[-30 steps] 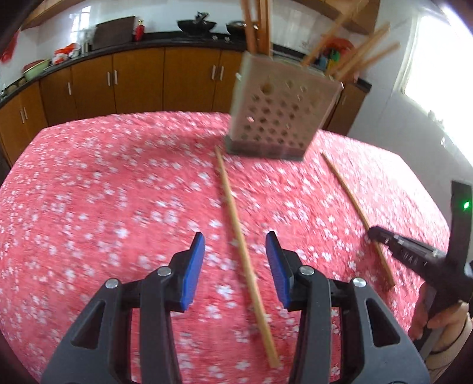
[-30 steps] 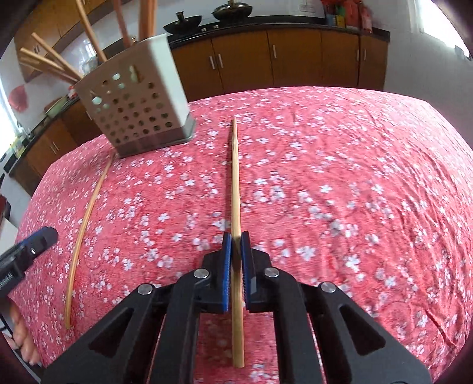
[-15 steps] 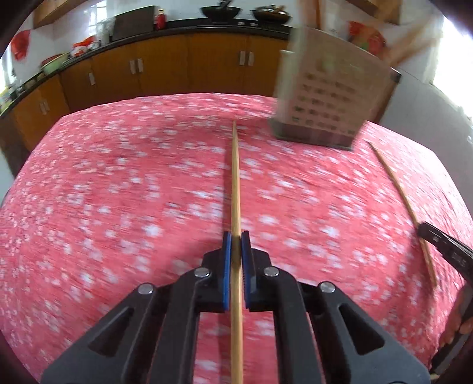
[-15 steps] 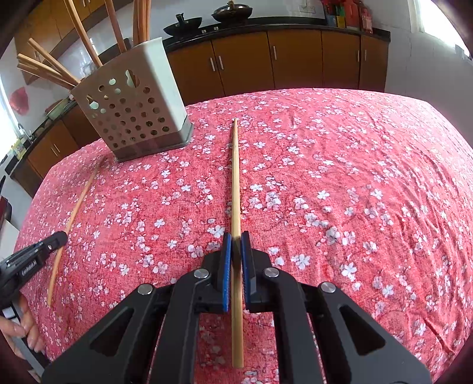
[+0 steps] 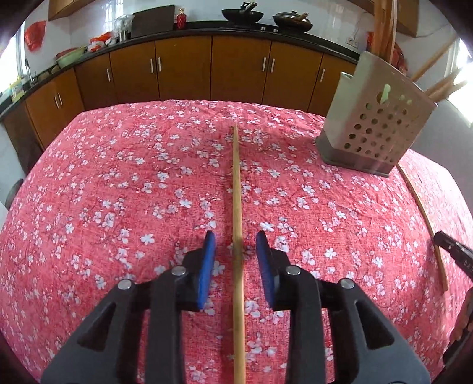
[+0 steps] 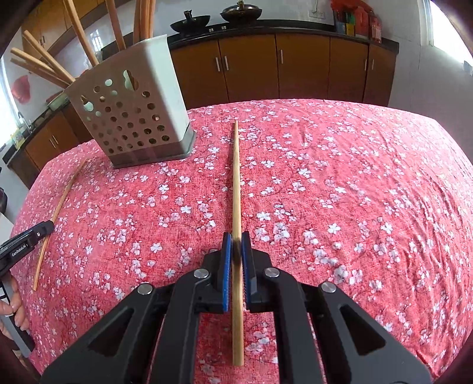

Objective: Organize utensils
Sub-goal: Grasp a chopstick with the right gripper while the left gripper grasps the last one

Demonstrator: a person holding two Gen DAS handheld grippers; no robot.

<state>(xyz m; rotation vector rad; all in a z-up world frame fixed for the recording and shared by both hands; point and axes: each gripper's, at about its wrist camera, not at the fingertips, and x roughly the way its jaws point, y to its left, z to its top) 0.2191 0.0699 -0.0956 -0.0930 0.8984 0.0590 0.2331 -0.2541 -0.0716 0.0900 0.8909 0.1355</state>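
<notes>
Gripping one chopstick [image 6: 236, 189] in my right gripper [image 6: 236, 245] — clamped; left gripper [image 5: 236, 245], jaws just reopened, straddles another chopstick [image 5: 236, 192] untouched. Next — lift toward holder [image 6: 133, 103], ahead-left.

Kitchen interior: a run of brown wooden base cabinets [image 5: 183, 71] with vertical metal handles lines the far wall beneath a dark countertop [image 5: 207, 29], on which stand two black woks [image 5: 242, 14], a red bottle [image 5: 181, 21] and a green bowl [image 5: 70, 56]. The wall above is white and glossy, with wooden upper cabinets [image 5: 63, 7] at the corners and bright daylight entering from a window [image 6: 452, 26] at the side. In the foreground the table [image 5: 88, 183] is covered by a red cloth printed with small white blossoms.
</notes>
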